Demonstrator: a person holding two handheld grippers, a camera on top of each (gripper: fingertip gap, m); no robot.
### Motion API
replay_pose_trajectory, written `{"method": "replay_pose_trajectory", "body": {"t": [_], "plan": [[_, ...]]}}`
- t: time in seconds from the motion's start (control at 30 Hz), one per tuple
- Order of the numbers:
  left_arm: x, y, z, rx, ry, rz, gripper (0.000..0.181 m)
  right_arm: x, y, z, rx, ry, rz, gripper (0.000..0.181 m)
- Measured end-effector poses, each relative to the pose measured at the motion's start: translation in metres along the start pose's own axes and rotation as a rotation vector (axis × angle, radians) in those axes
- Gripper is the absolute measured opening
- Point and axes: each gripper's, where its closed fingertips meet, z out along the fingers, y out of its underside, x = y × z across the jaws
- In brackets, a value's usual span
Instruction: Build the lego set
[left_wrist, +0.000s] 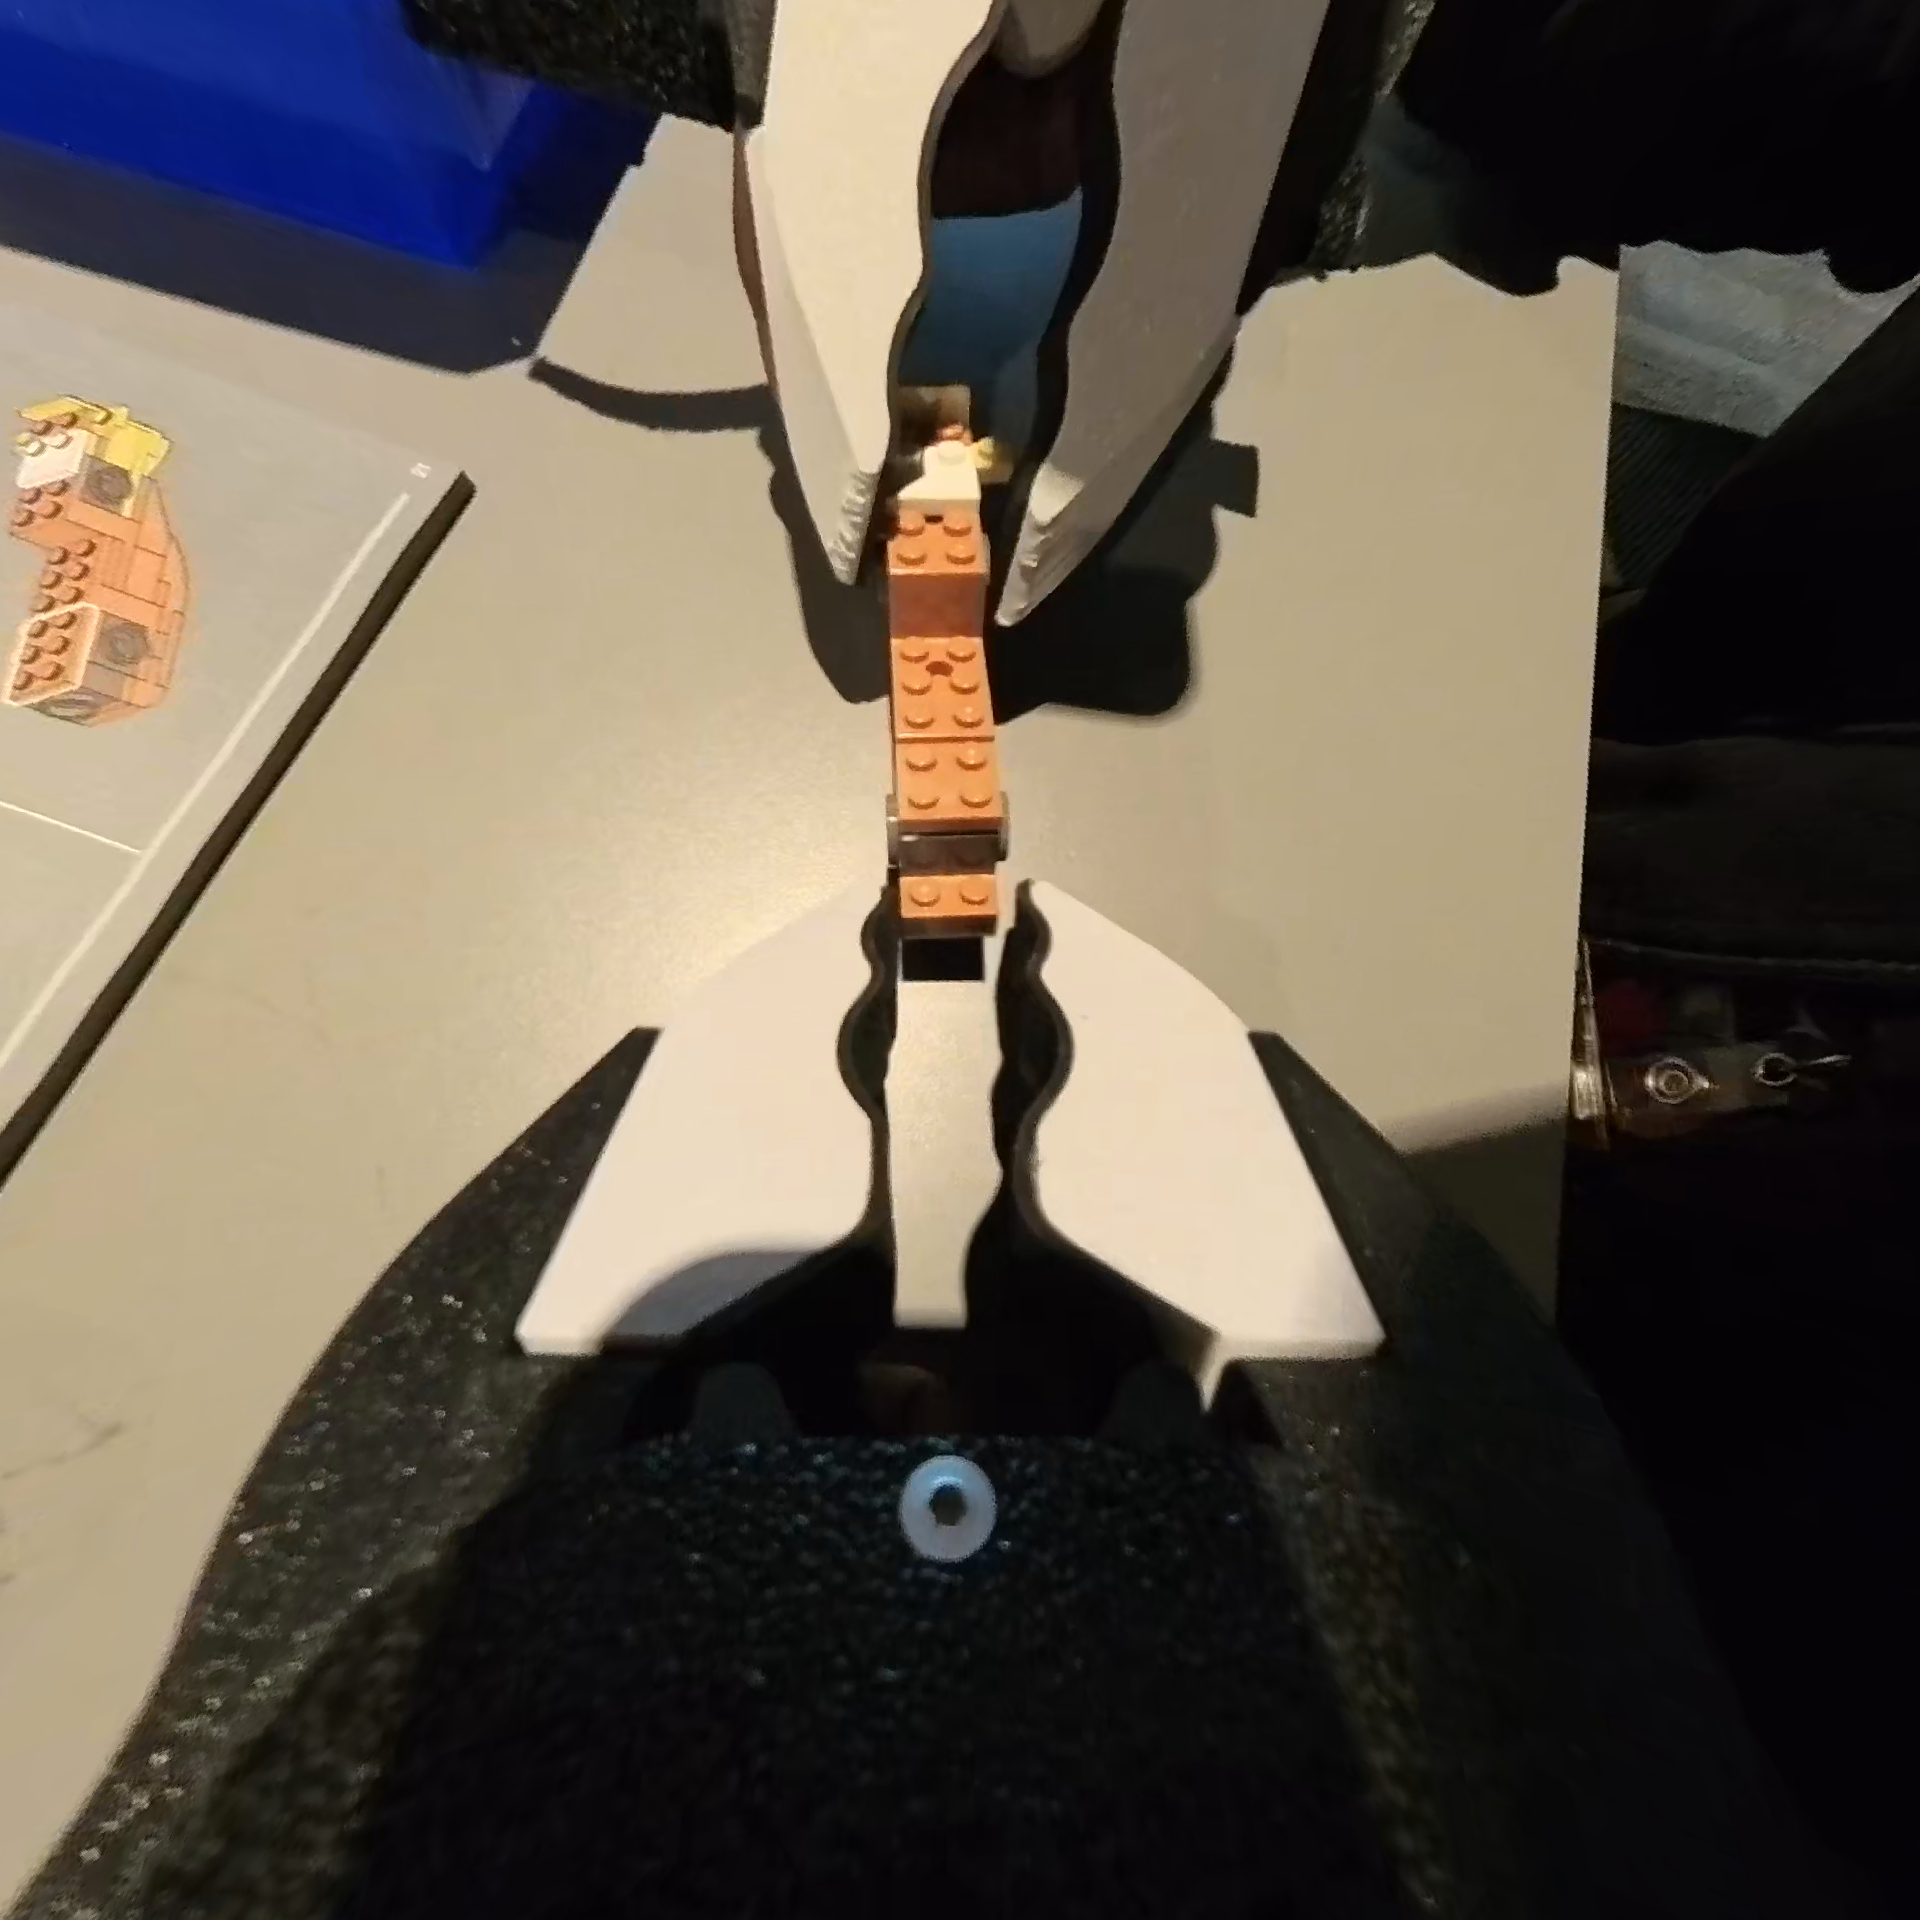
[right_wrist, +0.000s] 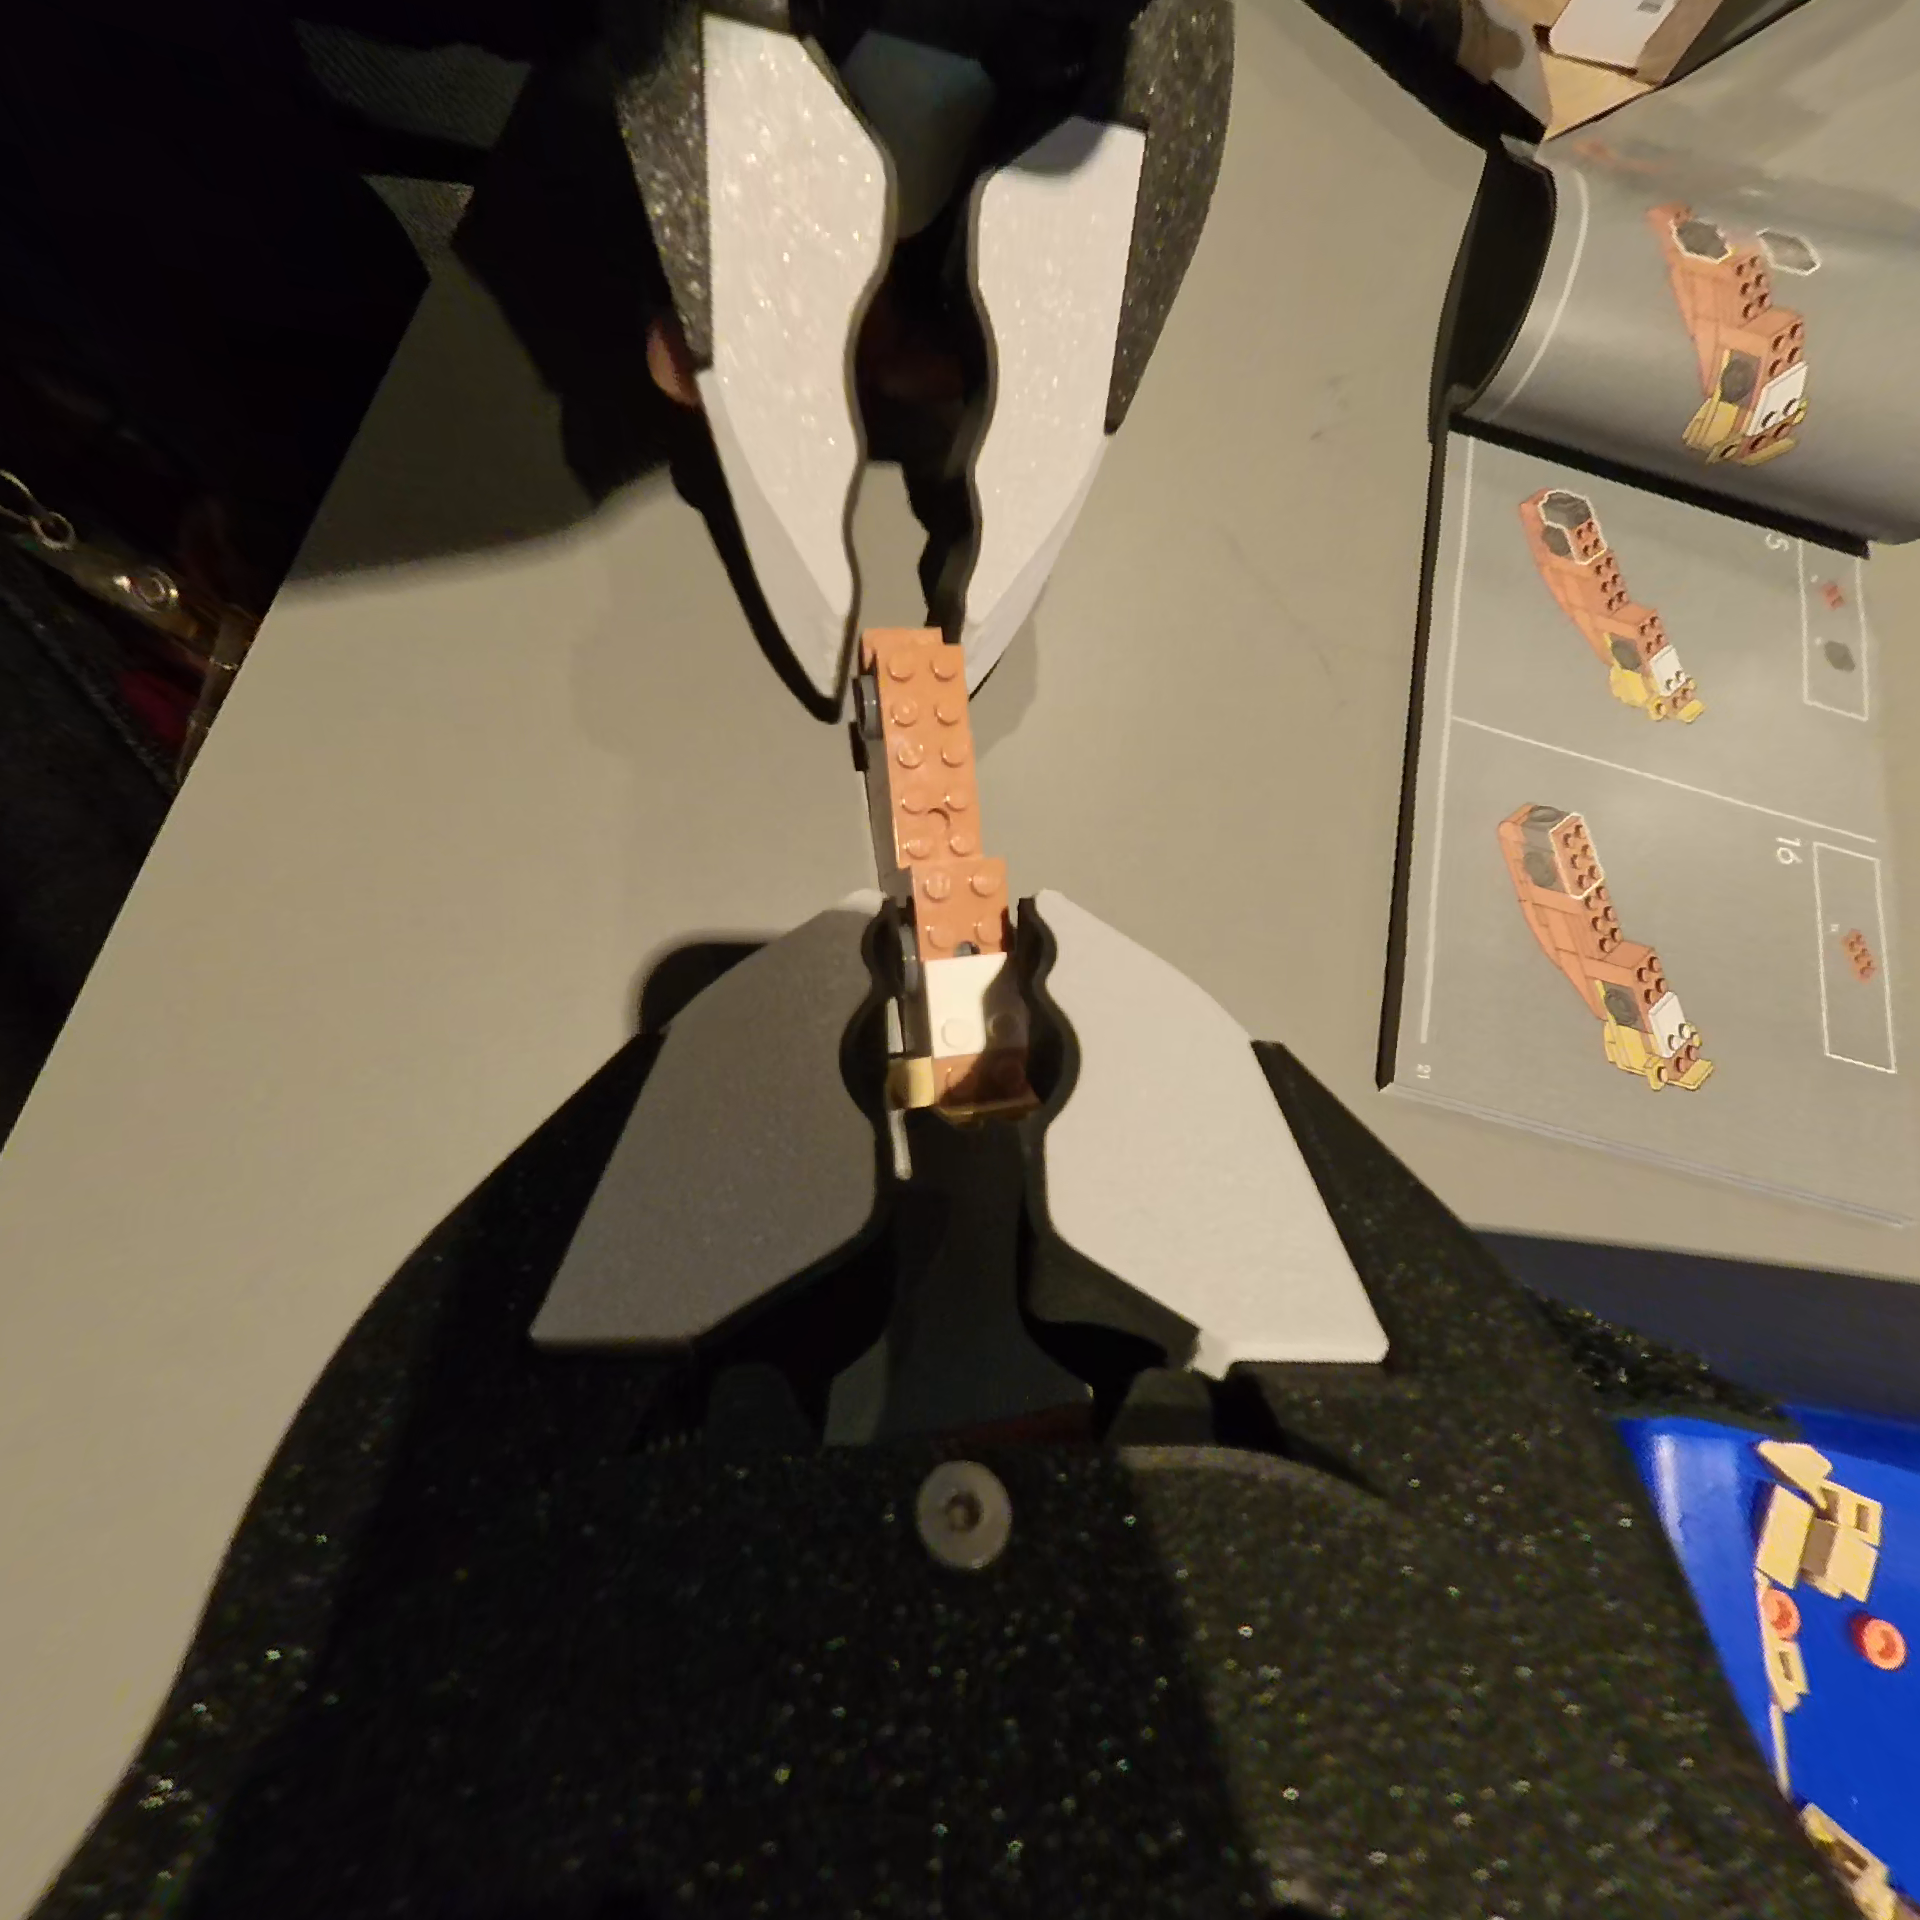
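Two grippers meet nose to nose above the grey tabletop (left_wrist: 520, 935), each clamped on one end of the same orange lego assembly (left_wrist: 940, 717). The left gripper (left_wrist: 948, 914) has its fingers narrowed on the near orange end, just ahead of its tips. The right gripper (right_wrist: 961, 935) holds the opposite end, where a white brick (right_wrist: 961, 1003) and a tan piece sit between its fingers. The assembly spans the gap between the two grippers, studs facing up, clear of the tabletop. An open instruction booklet (right_wrist: 1662, 727) lies to the right of the right gripper and to the left of the left gripper. A blue tray (right_wrist: 1714, 1621) holding loose tan and orange pieces sits low and right of the right gripper.
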Motion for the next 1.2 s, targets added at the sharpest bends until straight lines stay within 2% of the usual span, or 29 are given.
{"method": "replay_pose_trajectory", "body": {"t": [0.13, 0.27, 0.4, 0.57, 0.7, 0.83, 1.03, 1.2], "plan": [[-0.001, 0.003, -0.004, 0.000, -0.014, 0.056, 0.027, 0.000, -0.001, -0.002, 0.010, -0.004, 0.007, 0.021], [-0.005, 0.008, -0.012, 0.005, -0.060, 0.211, 0.036, 0.000, -0.001, -0.004, 0.014, -0.012, 0.005, 0.021], [-0.011, 0.004, -0.016, 0.032, -0.134, 0.473, 0.039, 0.000, -0.001, -0.003, 0.021, -0.031, -0.001, 0.021], [-0.015, -0.009, -0.015, 0.140, -0.195, 0.804, 0.037, 0.001, -0.001, -0.002, 0.055, -0.057, 0.014, 0.021], [-0.010, -0.012, -0.016, 0.195, -0.167, 0.940, 0.041, 0.002, -0.001, -0.004, 0.068, -0.060, 0.016, 0.020], [-0.012, -0.017, -0.014, 0.226, -0.204, 1.100, 0.048, 0.002, -0.003, -0.007, 0.099, -0.079, 0.028, 0.020], [-0.015, -0.017, -0.004, 0.228, -0.209, 1.299, 0.044, 0.004, 0.001, -0.007, 0.112, -0.081, 0.036, 0.020], [-0.014, -0.019, 0.001, 0.229, -0.164, 1.388, 0.043, 0.007, 0.003, -0.006, 0.125, -0.089, 0.056, 0.020]]}}
